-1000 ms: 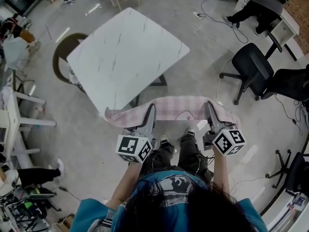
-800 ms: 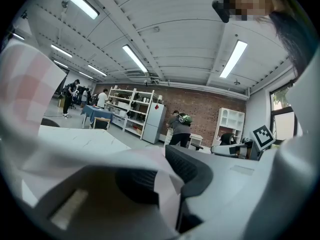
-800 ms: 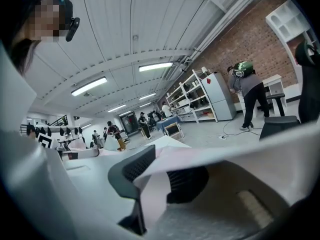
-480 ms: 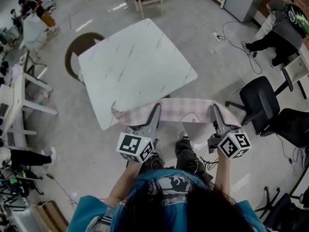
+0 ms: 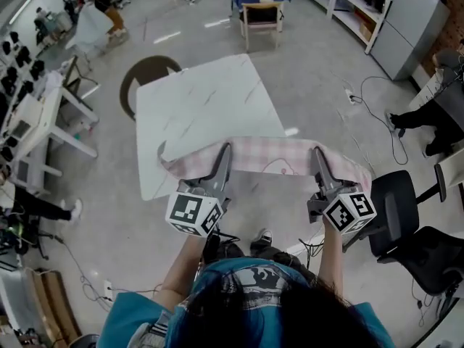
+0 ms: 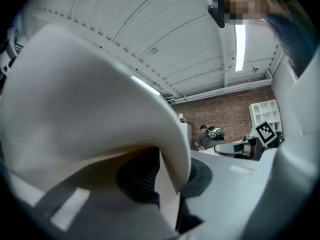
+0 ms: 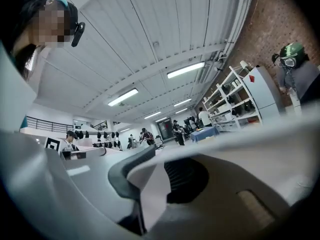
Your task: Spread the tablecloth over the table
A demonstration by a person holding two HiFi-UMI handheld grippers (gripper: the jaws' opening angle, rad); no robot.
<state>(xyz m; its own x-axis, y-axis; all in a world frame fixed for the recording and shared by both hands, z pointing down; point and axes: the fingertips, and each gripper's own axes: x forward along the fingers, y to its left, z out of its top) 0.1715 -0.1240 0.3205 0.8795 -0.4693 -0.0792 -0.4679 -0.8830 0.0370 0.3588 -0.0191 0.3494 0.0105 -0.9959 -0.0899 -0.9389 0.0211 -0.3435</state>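
Lifted closer, the cloth (image 5: 270, 156) is now reaching the near edge of the table (image 5: 196, 100), still bunched. The left gripper (image 5: 222, 153) and right gripper (image 5: 317, 155) are each pinching one end tight, and the spreading itself is still waiting.

Top of white table (image 5: 206, 111) lying open for passage. Held pink tablecloth (image 5: 268, 156) stretching across near edge. Beyond far side, wooden chair (image 5: 262, 14) standing; black office chair (image 5: 397, 207) crowding right. Open floor (image 5: 123, 220) running along left.
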